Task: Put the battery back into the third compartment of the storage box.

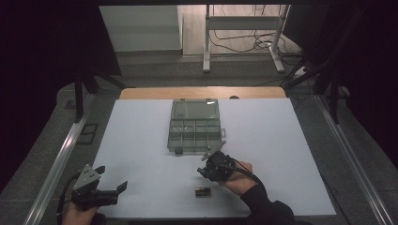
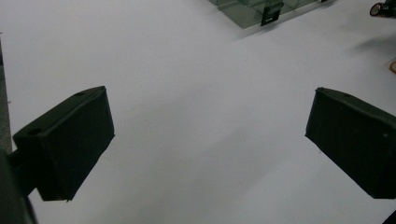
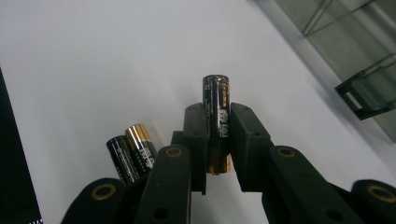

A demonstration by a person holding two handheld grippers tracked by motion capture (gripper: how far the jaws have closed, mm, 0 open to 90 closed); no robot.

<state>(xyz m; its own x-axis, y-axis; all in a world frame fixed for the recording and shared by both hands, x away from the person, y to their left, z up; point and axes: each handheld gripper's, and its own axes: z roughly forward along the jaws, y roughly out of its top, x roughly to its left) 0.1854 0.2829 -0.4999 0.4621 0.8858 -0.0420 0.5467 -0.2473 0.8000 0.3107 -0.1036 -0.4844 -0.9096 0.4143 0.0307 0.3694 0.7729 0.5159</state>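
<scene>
A clear plastic compartment box [image 1: 194, 127] lies with its lid open at the middle of the white table [image 1: 141, 140]. My right gripper [image 3: 217, 135] is shut on a black and gold battery [image 3: 217, 116], held just in front of the box's near right corner [image 1: 213, 164]. Two more batteries [image 3: 132, 151] lie side by side on the table below it [image 1: 202, 191]. My left gripper [image 2: 208, 140] stands open over bare table at the near left corner [image 1: 110, 180], with nothing between its jaws.
The box's black latch [image 2: 271, 14] and near edge show at the top of the left gripper view. Metal rails [image 1: 56, 164] run along both sides of the table. A white frame stand [image 1: 244, 33] and cables lie on the floor beyond the far edge.
</scene>
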